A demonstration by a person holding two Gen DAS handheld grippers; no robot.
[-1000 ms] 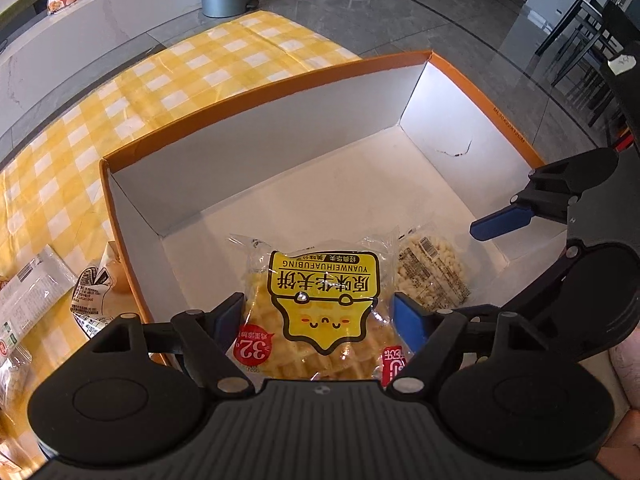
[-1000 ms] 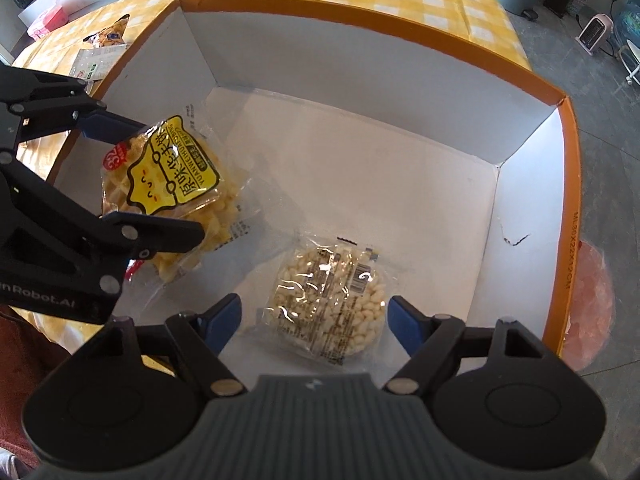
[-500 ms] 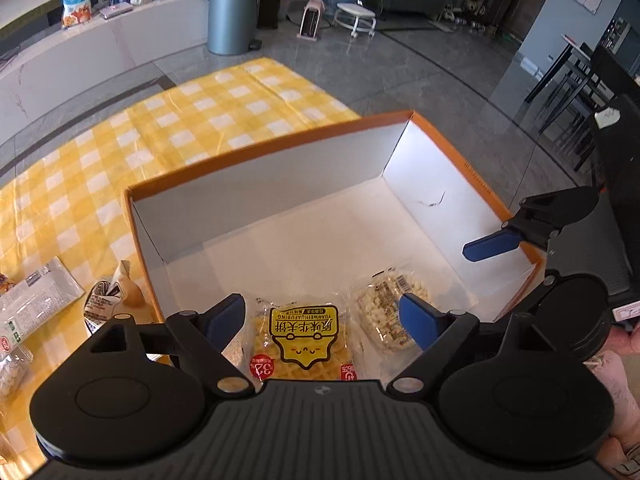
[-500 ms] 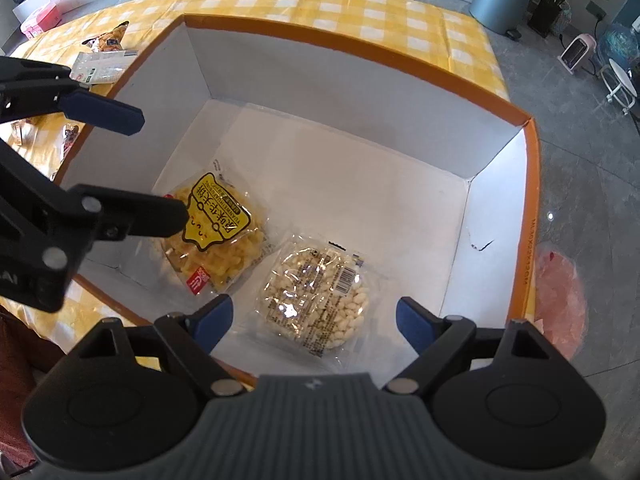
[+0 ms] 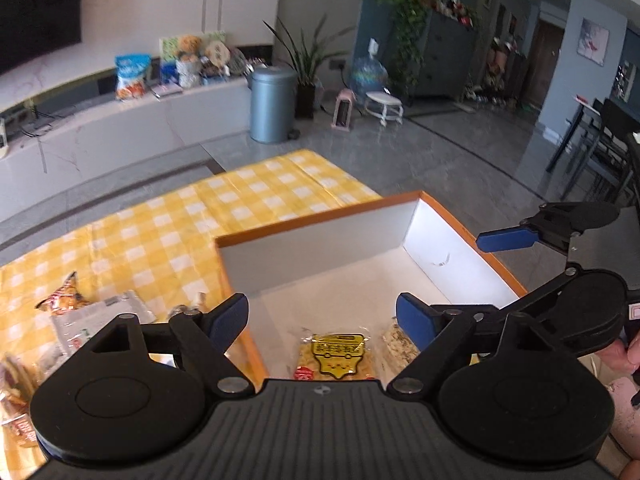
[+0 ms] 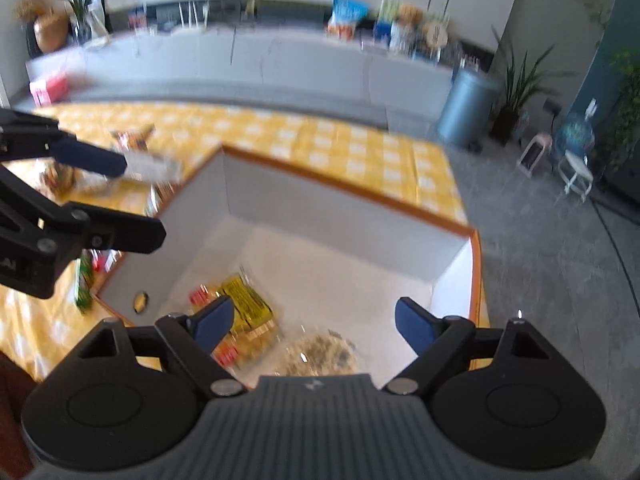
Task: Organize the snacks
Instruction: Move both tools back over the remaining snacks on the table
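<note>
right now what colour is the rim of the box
Orange, on the box rim; clearest in the left wrist view.

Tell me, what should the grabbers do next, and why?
Probably swing the left gripper over to the loose snack packets on the yellow checked cloth and pick one. Both grippers are open and empty, the right gripper too, and only the yellow waffle packet and a clear packet lie in the box.

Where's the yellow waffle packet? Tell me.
The yellow waffle packet lies flat on the floor of the orange-rimmed box, at its near edge, with the clear puffed-snack packet on its right.
</note>
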